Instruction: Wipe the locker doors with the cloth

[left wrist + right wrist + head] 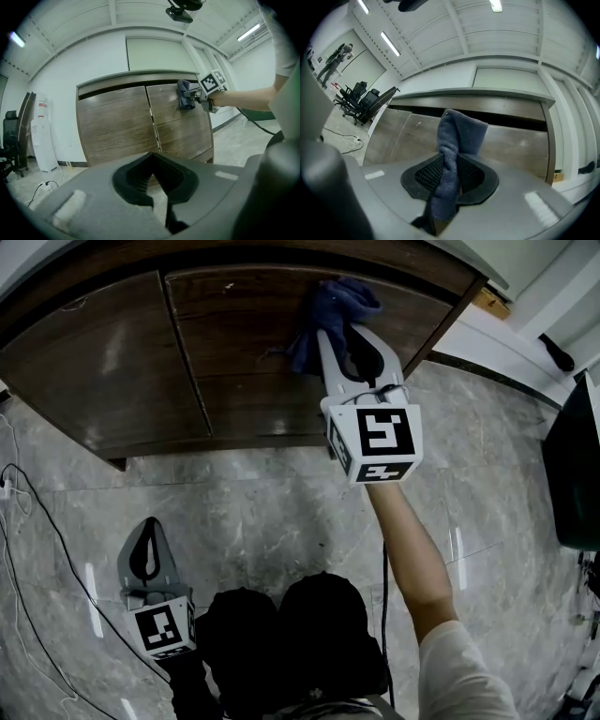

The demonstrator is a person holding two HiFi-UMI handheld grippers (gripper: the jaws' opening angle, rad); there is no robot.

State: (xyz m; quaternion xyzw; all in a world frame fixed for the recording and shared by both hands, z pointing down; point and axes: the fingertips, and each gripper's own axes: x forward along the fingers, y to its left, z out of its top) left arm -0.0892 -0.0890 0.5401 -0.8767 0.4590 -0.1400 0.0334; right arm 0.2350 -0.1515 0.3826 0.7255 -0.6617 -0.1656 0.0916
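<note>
Office rm; swivel chairs (pixel 355 99); strip lts (pixel 389 43); marble flr (pixel 281 512).

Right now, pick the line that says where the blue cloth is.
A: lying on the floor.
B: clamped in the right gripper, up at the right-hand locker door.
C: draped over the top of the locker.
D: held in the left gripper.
B: the right gripper view shows the blue cloth pinched in the right gripper, the head view shows it up at the right-hand door, and the left gripper holds nothing.
</note>
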